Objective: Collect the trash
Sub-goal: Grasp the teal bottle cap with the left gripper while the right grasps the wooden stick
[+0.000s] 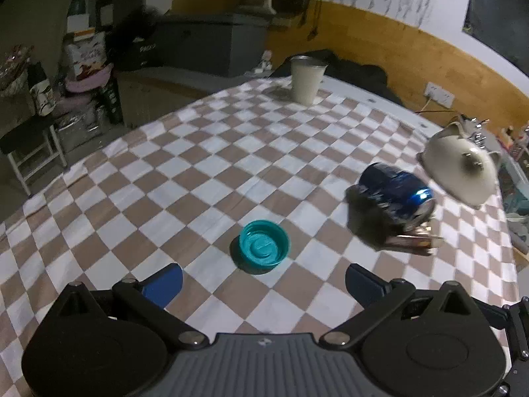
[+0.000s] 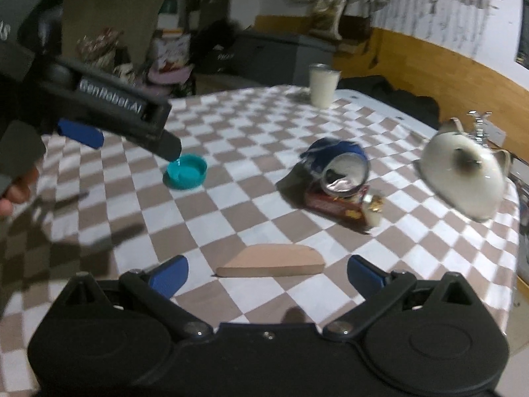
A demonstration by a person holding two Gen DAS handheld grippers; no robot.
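Lying on the checkered cloth (image 1: 205, 178): 1 teal cap (image 1: 263, 246), 1 blue can (image 1: 395, 195), 1 wrapper (image 2: 340, 206).

Dim room, motion blur, fisheye-warped edges

At two o'clock the blue can (image 1: 395, 195) smears with blur, hiding most of the brown wrapper (image 1: 415, 241) beneath.

My left hand-held gripper (image 1: 264, 281) hangs spread wide over the checkered surface (image 1: 198, 172). A teal cap (image 1: 264, 246) lies at twelve o'clock, a blue can (image 1: 395, 195) at two.
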